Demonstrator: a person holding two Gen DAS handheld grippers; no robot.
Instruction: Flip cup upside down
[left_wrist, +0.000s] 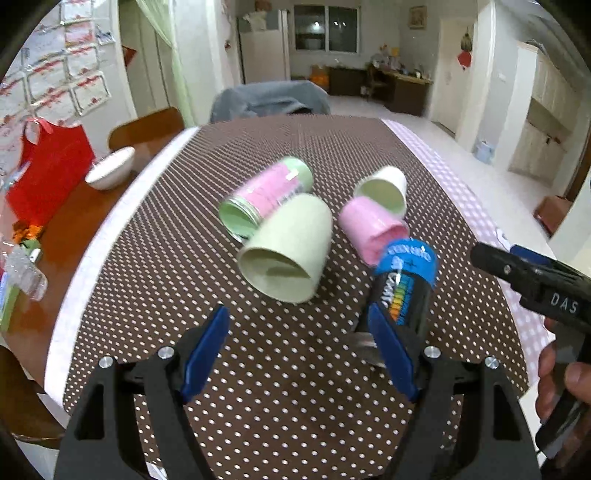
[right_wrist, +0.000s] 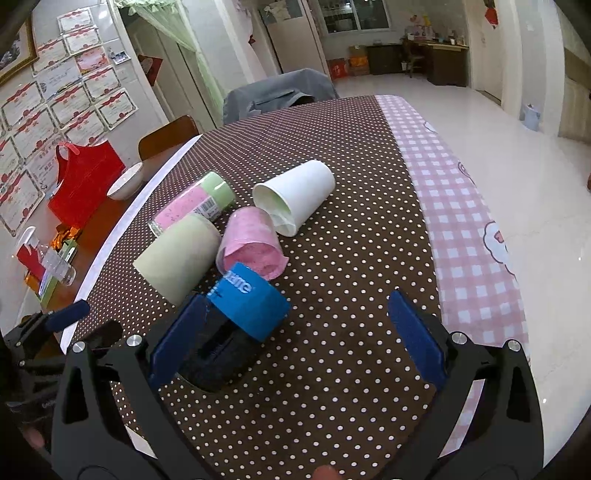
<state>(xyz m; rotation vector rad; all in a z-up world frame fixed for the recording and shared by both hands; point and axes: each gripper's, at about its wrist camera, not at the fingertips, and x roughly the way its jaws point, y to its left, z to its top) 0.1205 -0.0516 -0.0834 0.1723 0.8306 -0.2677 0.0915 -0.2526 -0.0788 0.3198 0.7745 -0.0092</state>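
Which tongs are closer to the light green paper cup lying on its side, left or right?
Left, probably. The light green paper cup lies just ahead of the open left tongs. The right tongs sit further right, with the blue-capped black can at their left finger.

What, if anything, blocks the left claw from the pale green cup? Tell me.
Nothing visible does. The pale green cup lies on its side, mouth toward the left claw, with only bare dotted tablecloth between them. The black and blue can lies off to the right, beside the claw's right finger, not in the path.
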